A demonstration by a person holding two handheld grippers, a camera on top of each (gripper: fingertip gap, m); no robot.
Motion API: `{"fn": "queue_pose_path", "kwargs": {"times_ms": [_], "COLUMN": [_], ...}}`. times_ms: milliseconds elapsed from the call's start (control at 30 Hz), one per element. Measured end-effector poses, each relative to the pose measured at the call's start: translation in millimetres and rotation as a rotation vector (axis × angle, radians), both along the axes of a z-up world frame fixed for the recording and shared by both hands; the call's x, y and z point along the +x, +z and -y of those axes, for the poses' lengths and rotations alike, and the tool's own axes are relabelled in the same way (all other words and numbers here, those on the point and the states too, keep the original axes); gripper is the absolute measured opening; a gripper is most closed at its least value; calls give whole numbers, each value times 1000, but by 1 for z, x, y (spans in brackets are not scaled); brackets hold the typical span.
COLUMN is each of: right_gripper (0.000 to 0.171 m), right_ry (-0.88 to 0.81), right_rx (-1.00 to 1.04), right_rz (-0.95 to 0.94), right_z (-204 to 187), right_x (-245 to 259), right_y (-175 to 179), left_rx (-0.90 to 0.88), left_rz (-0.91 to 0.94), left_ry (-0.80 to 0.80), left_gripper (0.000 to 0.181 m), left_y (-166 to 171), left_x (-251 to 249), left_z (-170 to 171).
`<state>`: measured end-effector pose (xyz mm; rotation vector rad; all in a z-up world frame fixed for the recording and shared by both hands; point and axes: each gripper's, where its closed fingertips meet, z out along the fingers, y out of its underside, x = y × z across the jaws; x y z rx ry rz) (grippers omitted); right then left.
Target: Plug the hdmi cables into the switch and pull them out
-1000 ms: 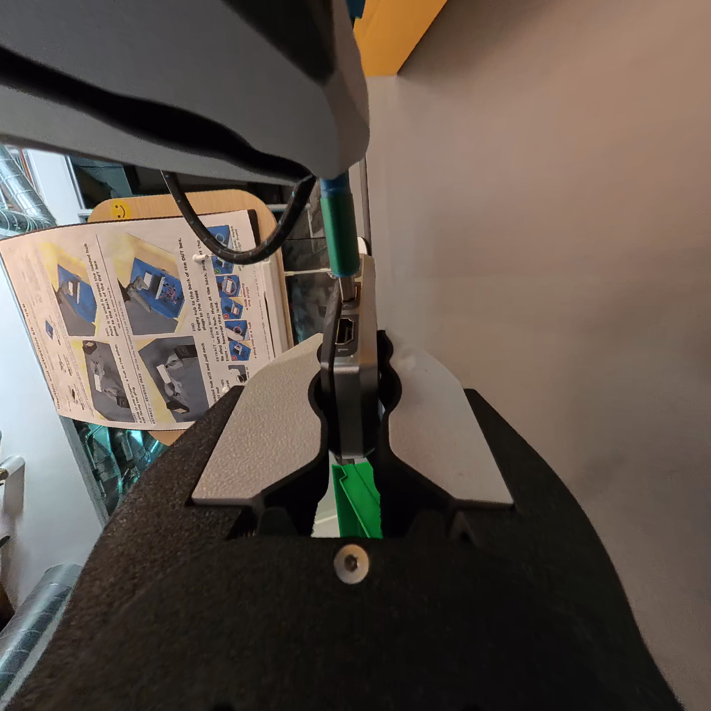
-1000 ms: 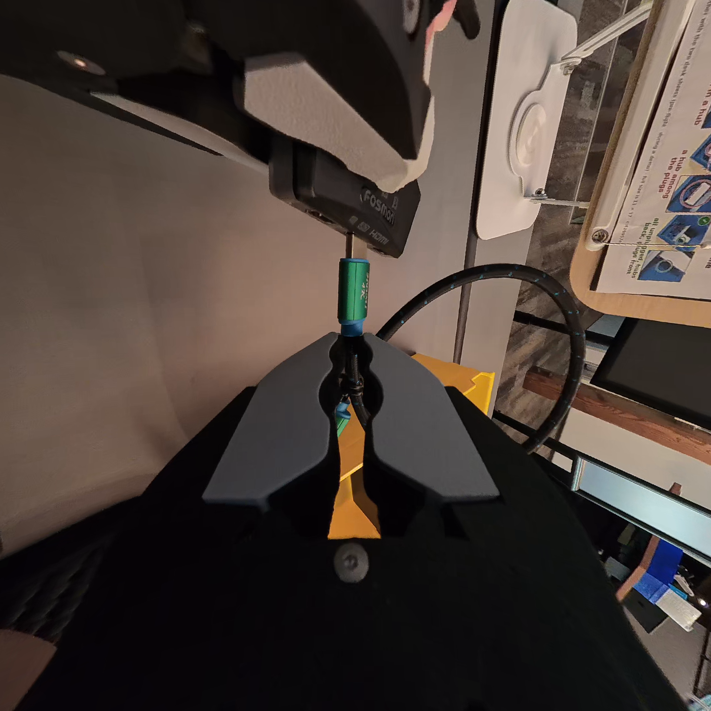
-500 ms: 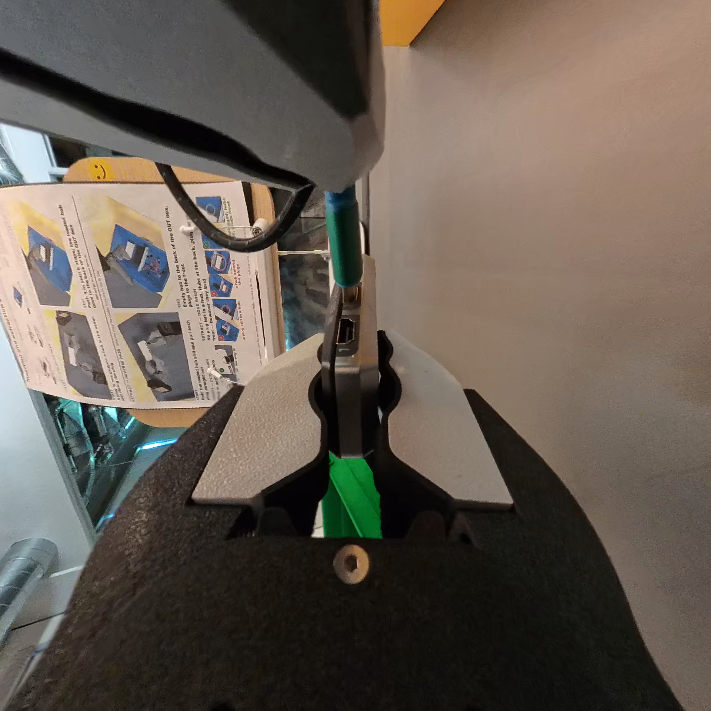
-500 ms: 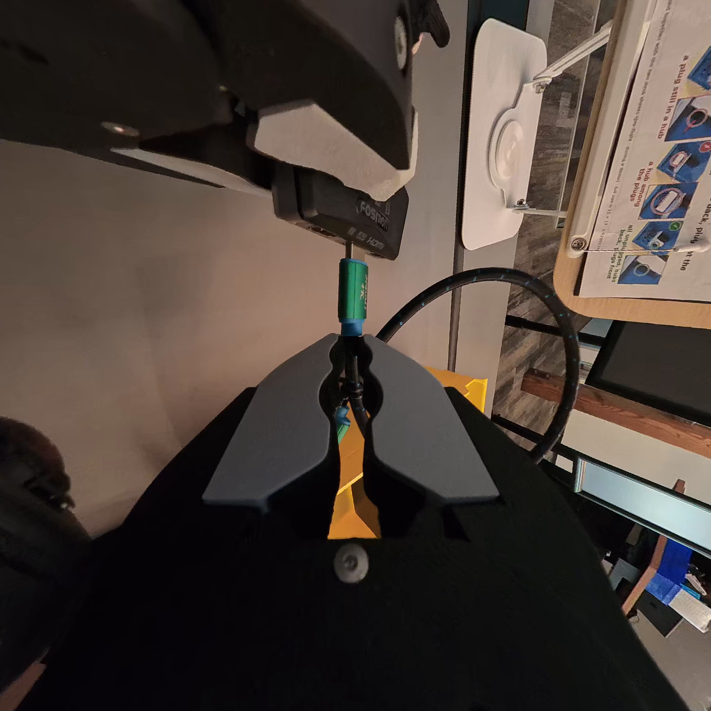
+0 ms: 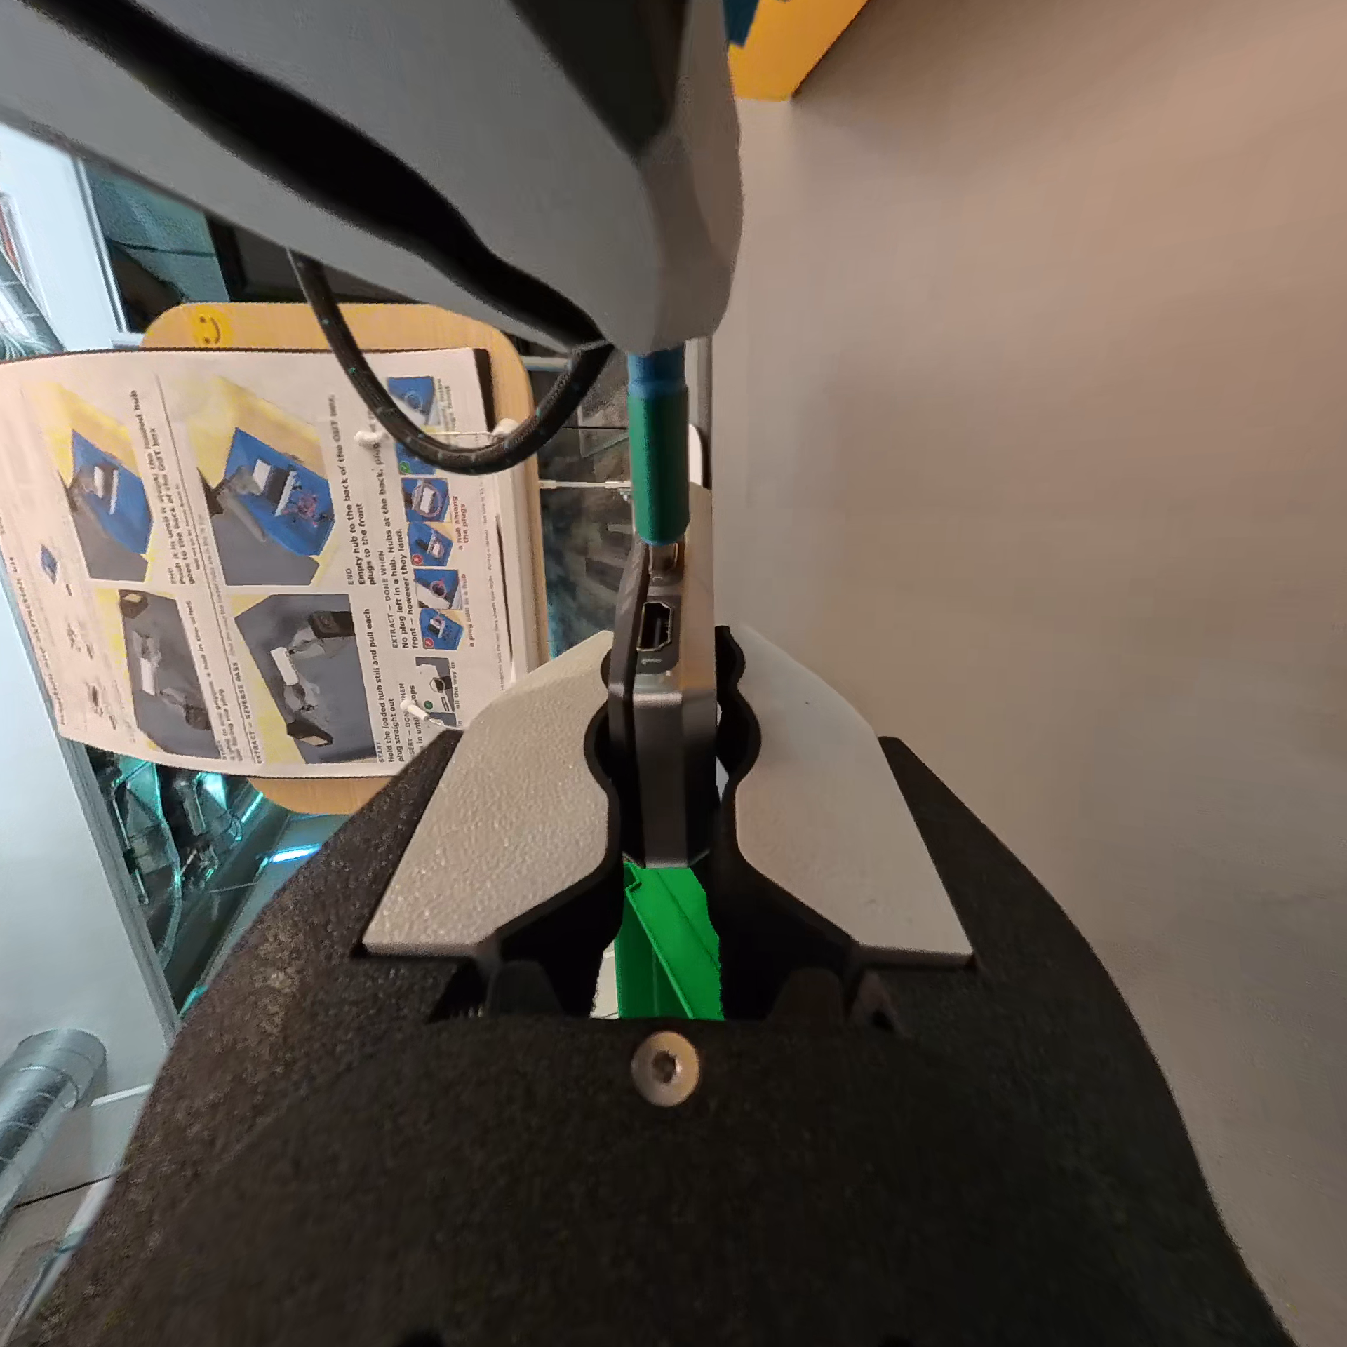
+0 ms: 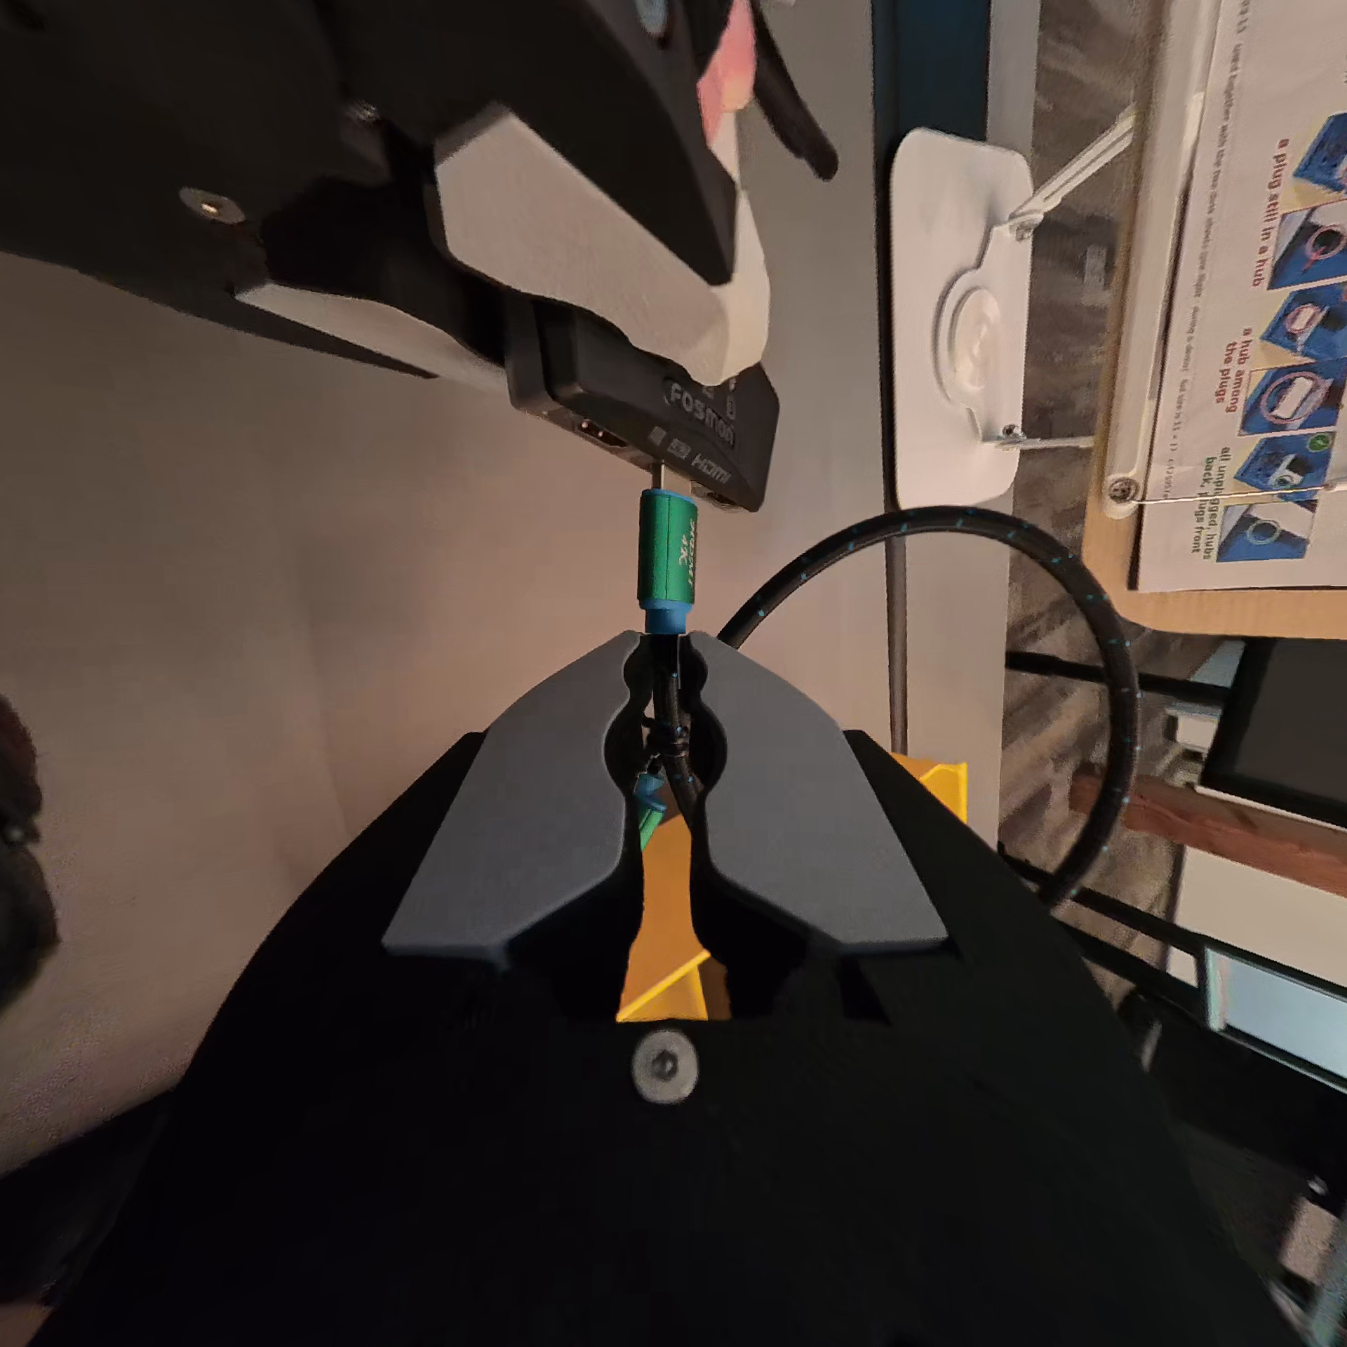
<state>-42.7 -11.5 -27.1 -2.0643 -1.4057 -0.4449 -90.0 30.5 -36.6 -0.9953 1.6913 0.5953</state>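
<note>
The left gripper has its jaws clamped on the black switch. Facing it, the right gripper has its jaws pinching the braided cable just behind the green plug, whose metal tip sits in a switch port.

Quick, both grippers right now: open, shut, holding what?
Left gripper: shut on the switch.
Right gripper: shut on the black cable, just behind the green plug at the switch.
</note>
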Motion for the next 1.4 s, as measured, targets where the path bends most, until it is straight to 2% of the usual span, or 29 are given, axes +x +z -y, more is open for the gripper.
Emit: {"fn": "queue_pose_path", "kwargs": {"times_ms": [67, 100, 233, 333, 433, 633, 700, 833, 933, 1067, 1233, 1333, 1400], "right_gripper": [11, 17, 26, 27, 31, 29, 31, 46, 47, 47, 65, 65, 54], "right_ry": [11, 22, 86, 126, 96, 102, 133, 194, 126, 120, 87, 35, 30], "right_rx": [34, 69, 240, 184, 204, 126, 115, 92, 106, 83, 84, 87, 80], "right_rz": [-64, -95, -328, -628, -741, -875, -894, -926, -974, -974, -977, -967, -981], "right_z": [-2, -3, -1, 19, 20, 17, 11, 10, 7, 13, 5, -6, -10], "right_x": [-2, -3, -9, -8, 21, 52, 36, -10, -8, 0, -11, -18, -22], "right_y": [11, 19, 71, 102, 117, 111, 107, 108, 114, 116, 110, 101, 98], "left_rx": [-1, 1, 9, -39, -48, -55, -53, -62, -97, -88, -45, -37, -36], "left_rz": [31, 45, 120, 244, 344, 470, 489, 511, 545, 534, 486, 467, 462], "left_ry": [8, 11, 30, 48, 58, 65, 61, 92, 90, 87, 83, 63, 53], "left_gripper": [23, 23, 23, 22, 22, 22, 22, 22, 22, 22, 22, 22, 22], "left_y": [6, 9, 22, 32, 45, 66, 70, 71, 74, 74, 68, 64, 62], "left_x": [-2, -3, -7, -9, -14, -24, -26, -32, -36, -36, -30, -23, -20], "left_z": [-2, -3, -9, -14, -18, -23, -22, -30, -33, -33, -30, -24, -21]}}
